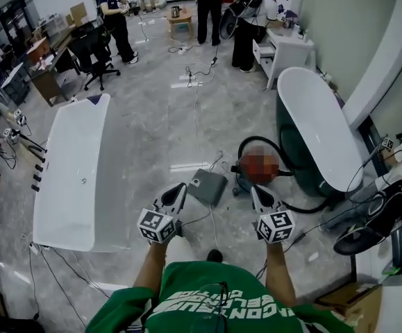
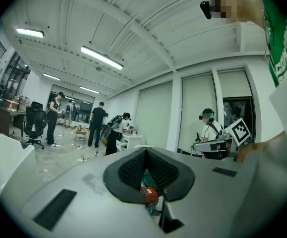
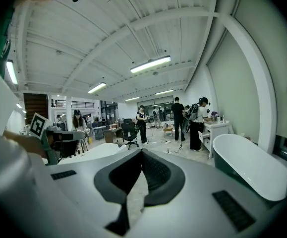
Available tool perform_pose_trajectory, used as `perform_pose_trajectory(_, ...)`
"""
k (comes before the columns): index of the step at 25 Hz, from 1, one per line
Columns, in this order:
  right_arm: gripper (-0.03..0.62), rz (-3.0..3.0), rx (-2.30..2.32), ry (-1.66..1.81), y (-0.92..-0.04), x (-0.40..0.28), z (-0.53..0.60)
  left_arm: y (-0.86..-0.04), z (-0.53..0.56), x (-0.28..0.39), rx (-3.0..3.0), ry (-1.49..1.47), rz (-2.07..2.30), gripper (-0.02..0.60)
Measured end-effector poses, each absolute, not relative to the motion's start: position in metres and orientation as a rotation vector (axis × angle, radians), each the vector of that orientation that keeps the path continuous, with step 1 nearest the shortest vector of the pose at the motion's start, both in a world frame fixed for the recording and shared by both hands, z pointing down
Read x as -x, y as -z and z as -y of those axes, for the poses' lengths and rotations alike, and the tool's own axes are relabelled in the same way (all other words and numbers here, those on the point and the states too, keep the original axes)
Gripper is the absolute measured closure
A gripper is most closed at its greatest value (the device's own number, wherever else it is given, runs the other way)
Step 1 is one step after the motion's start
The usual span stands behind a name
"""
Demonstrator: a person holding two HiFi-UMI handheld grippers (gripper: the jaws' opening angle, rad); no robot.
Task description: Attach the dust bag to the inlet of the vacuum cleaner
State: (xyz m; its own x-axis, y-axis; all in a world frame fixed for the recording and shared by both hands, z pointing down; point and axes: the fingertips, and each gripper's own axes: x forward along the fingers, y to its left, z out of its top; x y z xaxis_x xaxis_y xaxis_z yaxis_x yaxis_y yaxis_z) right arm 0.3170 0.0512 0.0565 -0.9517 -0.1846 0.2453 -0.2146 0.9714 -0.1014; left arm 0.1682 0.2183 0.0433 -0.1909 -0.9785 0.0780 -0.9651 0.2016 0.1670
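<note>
The red canister vacuum cleaner (image 1: 260, 166) sits on the grey floor ahead of me, partly under a blur patch. To its left lies a flat grey dust bag (image 1: 207, 186) with a round hole. My left gripper (image 1: 178, 191) hangs just left of the bag, my right gripper (image 1: 258, 191) just below the vacuum; both are above the floor and touch nothing. In the left gripper view the left gripper (image 2: 146, 151) has its tips together, and the vacuum (image 2: 149, 194) shows through the hollow behind them. In the right gripper view the right gripper (image 3: 142, 151) is shut and empty.
A white bathtub (image 1: 76, 165) stands at the left, and a dark-sided one (image 1: 319, 127) at the right behind the vacuum. A black hose (image 1: 305, 207) and cables (image 1: 201, 71) trail over the floor. People, desks and an office chair (image 1: 93, 54) are at the back.
</note>
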Motion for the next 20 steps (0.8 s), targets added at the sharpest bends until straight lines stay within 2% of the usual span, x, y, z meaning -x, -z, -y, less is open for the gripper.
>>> perform_pose_trajectory(9,0.588,2.853,-0.448,-0.196,-0.072,-0.296,-0.021,-0.063,-0.166,-0.138,-2.024,0.118,2.151,0.580)
perform_pose_trajectory(20,0.588,2.785,-0.680,-0.227,-0.083,-0.187,-0.004,-0.081,-0.120,-0.017,-2.212,0.128,1.902,0.580)
